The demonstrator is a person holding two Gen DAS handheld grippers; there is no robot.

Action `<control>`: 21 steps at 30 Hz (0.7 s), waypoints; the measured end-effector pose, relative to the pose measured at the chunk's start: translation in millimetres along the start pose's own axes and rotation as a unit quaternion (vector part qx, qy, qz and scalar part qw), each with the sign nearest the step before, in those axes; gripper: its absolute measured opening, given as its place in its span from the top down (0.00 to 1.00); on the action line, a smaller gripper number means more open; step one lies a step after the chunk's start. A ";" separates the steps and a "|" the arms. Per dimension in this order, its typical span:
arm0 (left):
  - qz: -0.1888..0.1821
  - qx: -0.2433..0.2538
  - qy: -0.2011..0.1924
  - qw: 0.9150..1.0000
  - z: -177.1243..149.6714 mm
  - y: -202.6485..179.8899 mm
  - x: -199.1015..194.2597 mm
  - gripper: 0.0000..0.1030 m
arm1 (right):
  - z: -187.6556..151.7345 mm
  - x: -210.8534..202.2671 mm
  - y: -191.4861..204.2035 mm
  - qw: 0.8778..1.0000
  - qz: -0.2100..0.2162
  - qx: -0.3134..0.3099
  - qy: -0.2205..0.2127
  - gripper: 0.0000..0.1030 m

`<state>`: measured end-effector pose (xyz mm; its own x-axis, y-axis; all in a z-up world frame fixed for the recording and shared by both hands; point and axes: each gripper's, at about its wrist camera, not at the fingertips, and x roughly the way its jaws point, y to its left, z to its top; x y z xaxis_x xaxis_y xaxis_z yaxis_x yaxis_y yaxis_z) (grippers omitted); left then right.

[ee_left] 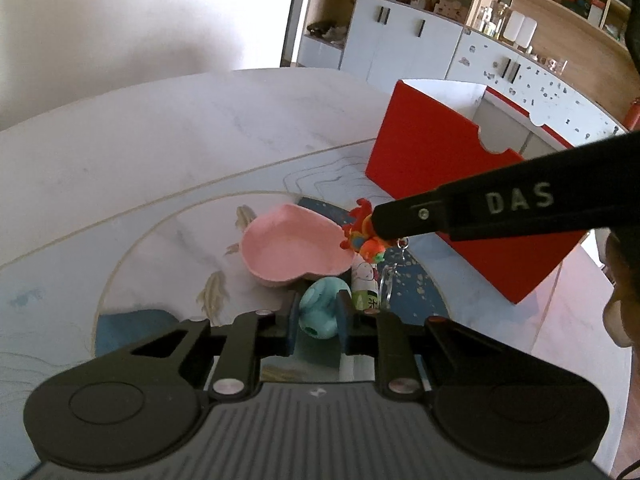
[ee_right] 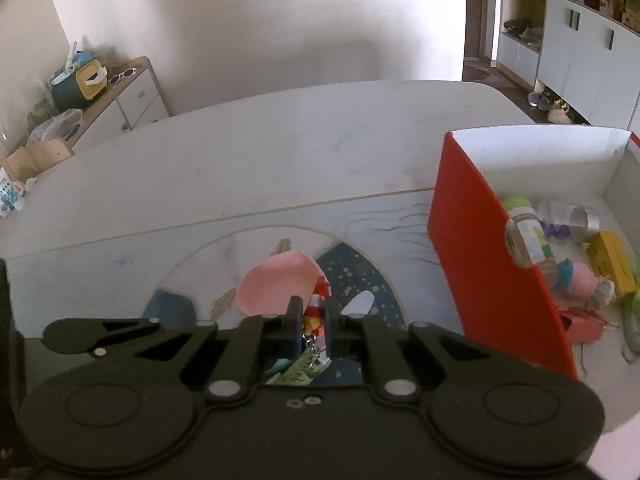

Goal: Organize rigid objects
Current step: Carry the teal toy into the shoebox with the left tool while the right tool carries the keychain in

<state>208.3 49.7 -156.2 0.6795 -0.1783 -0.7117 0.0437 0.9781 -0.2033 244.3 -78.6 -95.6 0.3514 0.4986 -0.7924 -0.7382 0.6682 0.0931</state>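
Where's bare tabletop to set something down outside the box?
Free: the white table beyond the pink heart dish, and the stretch left of it. Crowded: between the dish and the red box, where both claws work, and the box's floor.

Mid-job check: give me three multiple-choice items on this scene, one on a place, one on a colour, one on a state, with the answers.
1. The heart-shaped dish sits:
A. inside the red box
B. on the table, outside the box
C. on a shelf

2. The toy in the left tool is:
A. teal
B. yellow
C. black

3. The right tool is:
A. open, empty
B. shut on the orange-red keychain figure
C. shut on the dish

Answers: B, the dish rests on the tabletop beside the box; A, teal shows between the pads; B, the figure is pinched, its chain dangling.
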 end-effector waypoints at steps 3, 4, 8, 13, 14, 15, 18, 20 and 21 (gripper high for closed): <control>-0.015 -0.003 0.009 1.000 2.4 -0.3 3.1 0.81 | -3.6 -5.4 -2.2 1.000 0.001 0.005 -0.002 0.91; -0.018 -0.004 0.010 1.000 3.0 -0.4 4.0 0.81 | -5.0 -7.5 -3.0 1.000 0.001 0.007 -0.003 0.91; -0.051 -0.012 0.033 0.998 8.8 0.8 12.8 0.80 | -9.9 -15.4 -8.3 1.000 0.000 0.015 -0.006 0.91; -0.060 -0.024 0.049 0.997 10.8 0.4 19.7 0.78 | -15.5 -23.0 -16.5 1.000 -0.002 0.028 -0.010 0.91; -0.059 -0.023 0.055 0.996 10.5 -0.5 22.0 0.77 | -16.7 -24.7 -18.2 0.999 -0.003 0.030 -0.010 0.91; -0.058 -0.023 0.058 0.996 10.1 -1.2 23.6 0.76 | -17.9 -26.3 -19.6 0.999 -0.005 0.032 -0.011 0.91; -0.061 -0.019 0.056 0.996 9.8 -3.2 25.9 0.73 | -21.7 -30.6 -23.5 0.999 -0.006 0.038 -0.012 0.91; -0.059 -0.016 0.055 0.997 11.4 -6.7 28.6 0.73 | -24.6 -32.9 -26.5 0.999 -0.008 0.040 -0.011 0.91; -0.058 -0.016 0.055 0.997 12.6 -7.9 30.0 0.73 | -26.2 -34.2 -27.8 0.999 -0.008 0.042 -0.011 0.91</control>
<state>237.5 38.0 -167.4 0.5871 -0.3018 -0.7512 0.0924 0.9468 -0.3082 237.8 -128.7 -86.8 0.3764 0.4987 -0.7808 -0.6814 0.7200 0.1314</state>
